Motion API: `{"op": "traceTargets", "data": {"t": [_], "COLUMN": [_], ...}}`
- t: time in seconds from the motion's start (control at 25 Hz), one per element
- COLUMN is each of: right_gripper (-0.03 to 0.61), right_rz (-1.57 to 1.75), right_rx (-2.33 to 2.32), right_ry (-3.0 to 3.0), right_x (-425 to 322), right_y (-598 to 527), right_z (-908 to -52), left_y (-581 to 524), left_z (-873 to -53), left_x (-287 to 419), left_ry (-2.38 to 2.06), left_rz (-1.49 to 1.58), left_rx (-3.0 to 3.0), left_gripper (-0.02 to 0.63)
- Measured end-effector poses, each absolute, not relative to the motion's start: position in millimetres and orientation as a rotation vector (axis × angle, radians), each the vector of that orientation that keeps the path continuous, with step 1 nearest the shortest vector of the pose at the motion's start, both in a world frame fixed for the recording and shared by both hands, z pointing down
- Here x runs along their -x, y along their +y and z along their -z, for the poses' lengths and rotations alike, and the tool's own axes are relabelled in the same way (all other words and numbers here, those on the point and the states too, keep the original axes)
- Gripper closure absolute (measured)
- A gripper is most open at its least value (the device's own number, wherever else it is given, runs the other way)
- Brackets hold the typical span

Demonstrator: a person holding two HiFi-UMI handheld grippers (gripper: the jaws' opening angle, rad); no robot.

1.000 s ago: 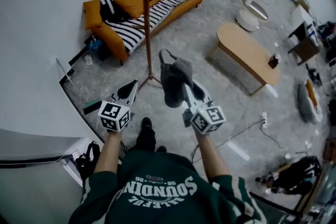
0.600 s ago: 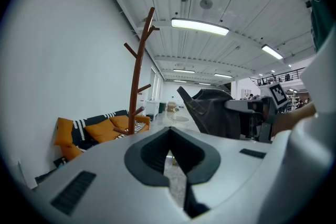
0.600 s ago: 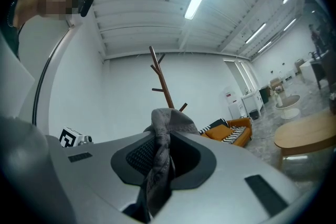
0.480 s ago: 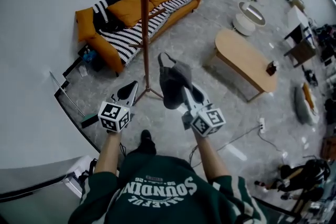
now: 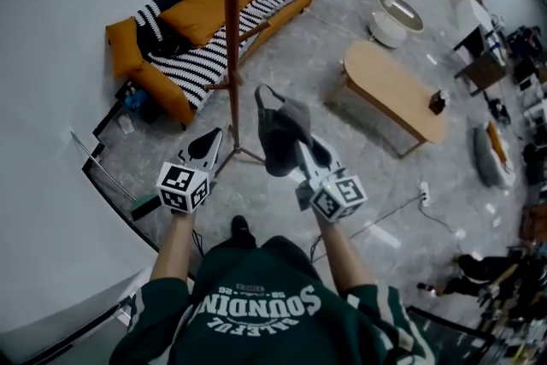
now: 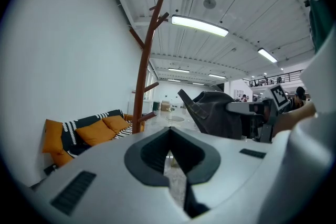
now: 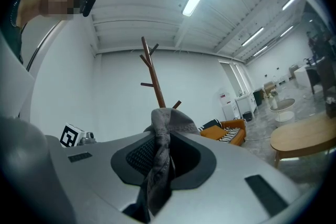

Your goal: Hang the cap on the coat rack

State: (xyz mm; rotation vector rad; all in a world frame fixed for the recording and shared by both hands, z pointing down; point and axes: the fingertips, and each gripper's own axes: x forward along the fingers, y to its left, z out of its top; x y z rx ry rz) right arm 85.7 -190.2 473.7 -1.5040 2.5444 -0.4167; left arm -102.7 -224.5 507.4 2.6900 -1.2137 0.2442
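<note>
Grey cap (image 5: 286,132) aloft, unhung, near brown wooden coat rack (image 5: 232,38).

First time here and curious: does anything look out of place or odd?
Nothing is spilled or broken. The one odd thing is the grey cap, crumpled and pinched in the right gripper, while the coat rack ahead stands bare.

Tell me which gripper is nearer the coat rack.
Left. The left gripper sits just left of the coat rack; the right gripper, gripping the cap, is farther to its right.
</note>
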Motion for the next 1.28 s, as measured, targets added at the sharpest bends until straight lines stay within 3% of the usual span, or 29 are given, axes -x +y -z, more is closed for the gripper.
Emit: {"op": "traceTargets", "data": {"t": [1.28], "right_gripper": [0.523], "right_rz": [0.512], "right_rx": [1.4], "right_ry": [2.573], "right_x": [-97], "right_y": [-255], "right_z": [-493], "left_y": [-281], "left_z": [-518], "left_x": [87], "left_ry": [-1.266], "left_rz": [-0.252], "left_rx": [-2.623], "left_gripper": [0.615]}}
